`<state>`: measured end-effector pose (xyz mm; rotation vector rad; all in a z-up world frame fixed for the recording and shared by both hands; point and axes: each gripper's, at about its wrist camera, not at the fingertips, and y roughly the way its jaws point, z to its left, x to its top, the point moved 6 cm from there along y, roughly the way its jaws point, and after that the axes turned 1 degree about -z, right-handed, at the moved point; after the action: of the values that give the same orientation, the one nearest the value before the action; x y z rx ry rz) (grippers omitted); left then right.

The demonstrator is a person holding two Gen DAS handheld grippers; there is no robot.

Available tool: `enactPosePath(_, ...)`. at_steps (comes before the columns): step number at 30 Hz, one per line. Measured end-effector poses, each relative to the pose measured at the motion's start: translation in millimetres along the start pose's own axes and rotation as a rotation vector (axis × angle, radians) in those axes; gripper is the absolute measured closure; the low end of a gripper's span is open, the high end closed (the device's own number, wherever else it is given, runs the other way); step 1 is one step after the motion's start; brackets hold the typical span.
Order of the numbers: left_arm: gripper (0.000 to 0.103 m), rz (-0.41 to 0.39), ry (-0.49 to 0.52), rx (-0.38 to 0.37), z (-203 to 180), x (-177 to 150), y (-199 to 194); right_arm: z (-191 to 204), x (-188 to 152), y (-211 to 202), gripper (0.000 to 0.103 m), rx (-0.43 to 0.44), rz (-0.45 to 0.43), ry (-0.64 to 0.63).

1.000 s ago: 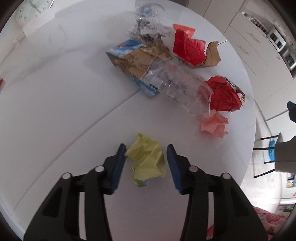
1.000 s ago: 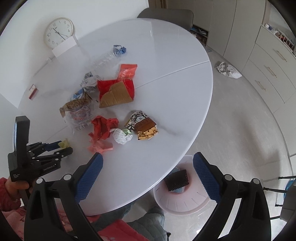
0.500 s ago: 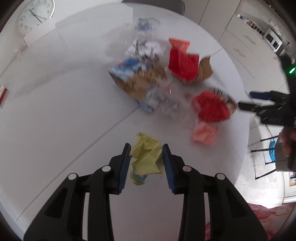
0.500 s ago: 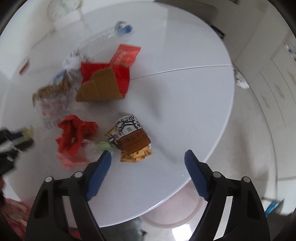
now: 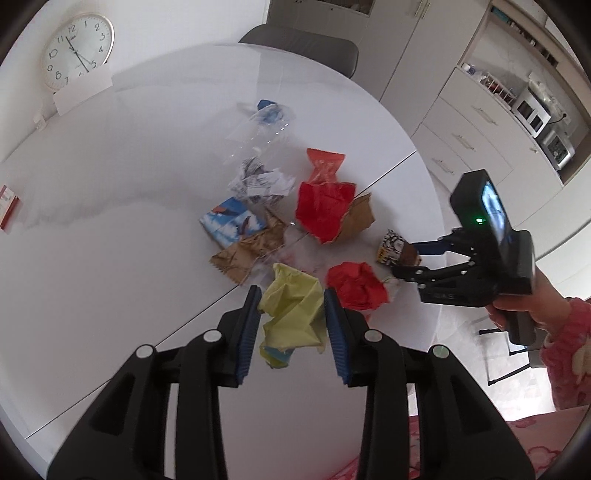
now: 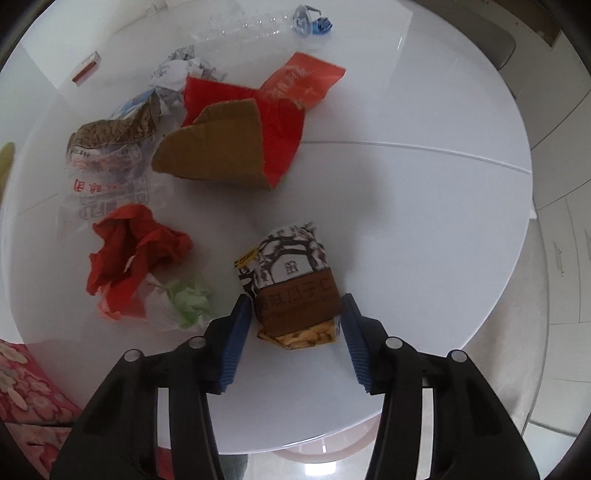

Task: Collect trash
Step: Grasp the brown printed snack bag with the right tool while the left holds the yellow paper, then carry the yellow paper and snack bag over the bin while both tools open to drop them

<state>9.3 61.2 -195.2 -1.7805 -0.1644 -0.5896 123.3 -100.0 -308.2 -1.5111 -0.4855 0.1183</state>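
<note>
My left gripper (image 5: 291, 295) is shut on a crumpled yellow paper (image 5: 291, 314) and holds it lifted above the white round table (image 5: 110, 206). My right gripper (image 6: 293, 302) is open, its jaws on either side of a brown and white snack bag (image 6: 291, 288) that lies on the table; it also shows in the left wrist view (image 5: 410, 258). Other trash lies around: a crumpled red paper (image 6: 136, 247), a red and brown torn box (image 6: 229, 147), a clear plastic bottle (image 6: 255, 26).
A white and green plastic wad (image 6: 181, 302) lies left of the right gripper. A clear printed bag (image 6: 103, 181), a blue carton (image 5: 232, 221) and crumpled newsprint (image 5: 258, 181) lie further back. A small red box (image 5: 9, 206) sits far left. The table edge (image 6: 480, 325) is near.
The left gripper closed on the yellow paper and lifted it. The right gripper moved down over the table until its open jaws came to either side of the snack bag.
</note>
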Motion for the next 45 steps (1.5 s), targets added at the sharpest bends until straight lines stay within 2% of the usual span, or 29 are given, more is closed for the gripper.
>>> enactPosePath(6, 0.068, 0.006, 0.033, -0.002, -16, -2, -1, -17, -1, -9, 0.059, 0.029, -0.035, 0.076)
enactPosePath(12, 0.068, 0.009, 0.099, -0.032, -39, -3, -2, -31, -30, -40, 0.059, 0.048, -0.097, 0.209)
enactPosePath(20, 0.068, 0.049, 0.251, -0.152, -112, -12, 9, -37, -117, -82, 0.059, 0.023, -0.123, 0.406)
enactPosePath(27, 0.068, 0.105, 0.401, -0.252, -192, -30, 27, -45, -182, -69, 0.057, -0.044, -0.066, 0.525)
enactPosePath(29, 0.068, 0.116, 0.426, -0.265, -206, -33, 31, -48, -194, -58, 0.048, -0.038, -0.035, 0.550)
enactPosePath(31, 0.068, 0.128, 0.454, -0.271, -220, -37, 34, -53, -206, -54, 0.022, -0.061, -0.024, 0.579)
enactPosePath(32, 0.068, 0.133, 0.464, -0.272, -225, -38, 36, -56, -212, -53, 0.019, -0.075, -0.021, 0.592)
enactPosePath(37, 0.068, 0.162, 0.483, -0.273, -243, -46, 42, -75, -231, -61, 0.009, -0.091, -0.039, 0.678)
enactPosePath(45, 0.068, 0.215, 0.510, -0.281, -260, -53, 58, -103, -257, -79, 0.008, -0.127, -0.068, 0.791)
